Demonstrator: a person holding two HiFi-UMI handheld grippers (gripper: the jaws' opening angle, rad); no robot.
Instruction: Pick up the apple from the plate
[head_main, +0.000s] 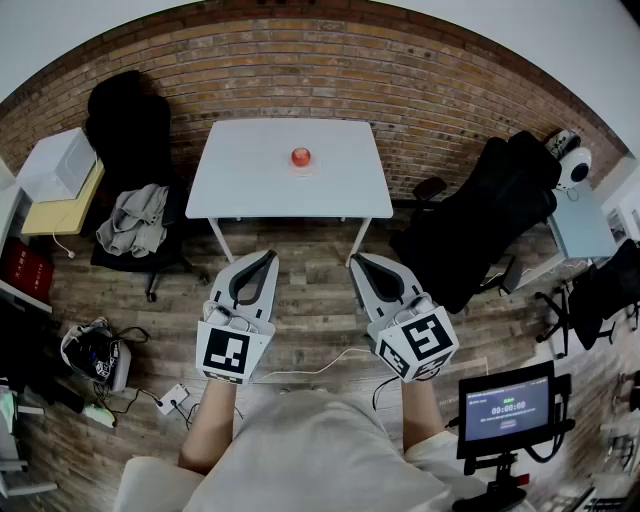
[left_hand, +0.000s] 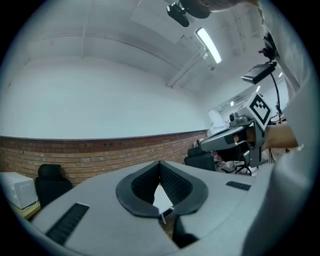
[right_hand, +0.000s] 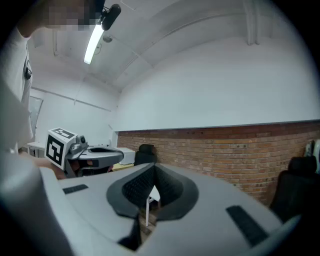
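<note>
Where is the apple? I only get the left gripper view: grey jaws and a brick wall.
Observer: In the head view the apple sits on a plate near the middle of a white table.
Operator: Is anything holding it?
Observer: No. The left hand-held gripper and the right hand-held gripper are both short of the table, over the wood floor.
Operator: Is the right one open?
Observer: No; its own view shows the jaws together, nothing between them.

Right gripper (right_hand: 153, 169), jaws together, empty, facing brick wall (right_hand: 225, 150)
</note>
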